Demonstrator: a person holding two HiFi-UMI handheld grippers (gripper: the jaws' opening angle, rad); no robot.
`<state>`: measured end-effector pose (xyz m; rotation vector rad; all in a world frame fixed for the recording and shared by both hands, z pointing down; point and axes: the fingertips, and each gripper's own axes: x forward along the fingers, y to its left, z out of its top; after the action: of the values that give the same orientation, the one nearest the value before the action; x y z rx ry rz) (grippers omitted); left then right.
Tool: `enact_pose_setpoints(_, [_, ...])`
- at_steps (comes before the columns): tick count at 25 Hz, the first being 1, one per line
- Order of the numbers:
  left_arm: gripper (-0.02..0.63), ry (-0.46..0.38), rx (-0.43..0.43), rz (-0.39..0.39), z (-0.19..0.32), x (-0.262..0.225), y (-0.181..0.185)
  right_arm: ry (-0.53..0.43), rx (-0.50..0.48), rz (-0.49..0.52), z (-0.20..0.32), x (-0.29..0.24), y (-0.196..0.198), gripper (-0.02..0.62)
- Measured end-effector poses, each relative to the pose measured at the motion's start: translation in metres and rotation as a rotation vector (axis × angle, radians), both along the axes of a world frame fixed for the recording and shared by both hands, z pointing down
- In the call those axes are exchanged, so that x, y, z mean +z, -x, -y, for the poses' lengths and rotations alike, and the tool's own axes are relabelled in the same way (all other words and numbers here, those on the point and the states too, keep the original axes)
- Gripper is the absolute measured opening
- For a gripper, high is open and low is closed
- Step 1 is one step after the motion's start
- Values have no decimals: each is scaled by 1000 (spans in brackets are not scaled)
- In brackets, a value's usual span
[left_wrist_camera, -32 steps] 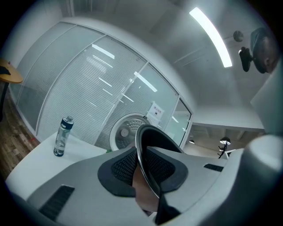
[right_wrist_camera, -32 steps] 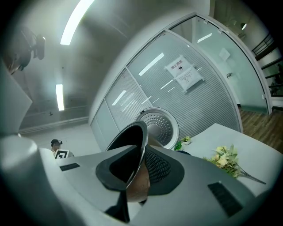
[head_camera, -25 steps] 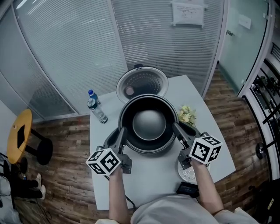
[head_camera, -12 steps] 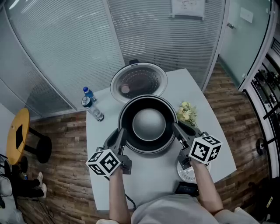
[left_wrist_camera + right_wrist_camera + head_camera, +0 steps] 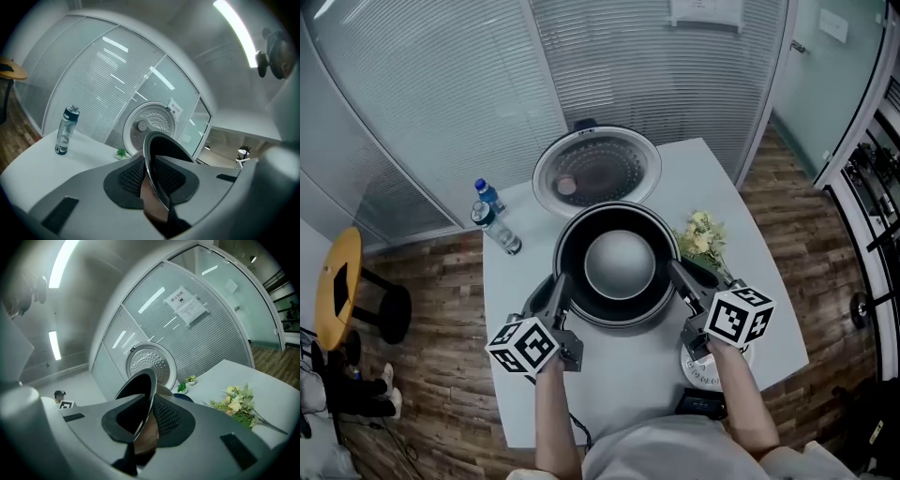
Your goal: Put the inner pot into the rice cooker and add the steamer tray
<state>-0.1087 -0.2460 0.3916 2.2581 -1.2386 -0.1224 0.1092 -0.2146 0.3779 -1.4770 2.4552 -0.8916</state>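
head view: the pot (image 5: 619, 265), dark and round, is held level between two grippers above the white worktop (image 5: 628, 384). the left gripper (image 5: 560, 283) has the pot's left rim and the right gripper (image 5: 677, 273) has its right rim. just behind the pot stands the rice cooker's open lid (image 5: 596, 172), its perforated inner face showing. whether the pot already sits in the cooker's body cannot be told. to the pot's left and well apart stands a bottle (image 5: 494, 225). just to the pot's right lie some flowers (image 5: 701, 239). nearer the person than the pot, half hidden under the right gripper, lies a white perforated tray (image 5: 703, 375).

left gripper view: the fingers (image 5: 131, 177) are drawn in to a narrow gap and clamp the pot's thin rim, a mesh pad on either side of it. beyond the pot are the lid and, off to the left, the upright bottle.

right gripper view: these fingers (image 5: 168, 418) likewise pinch the pot's rim between their pads. the lid rises behind the pot and the flowers lie to the pot's right.
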Motion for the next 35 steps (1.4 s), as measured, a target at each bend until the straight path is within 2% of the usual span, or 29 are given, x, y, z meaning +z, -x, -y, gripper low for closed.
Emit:
enact_pose_setpoints(12, [71,59,12,7,20,26,-3,71,12,10,18,25,-3,64])
enact_pose_setpoints(22, [72,104,20,43,29,47,-1,124,20,-14,27,45,0,66])
enact_pose_setpoints(35, [80,140,28,169,34,68,-3,167,20,-109,32,67,2,67])
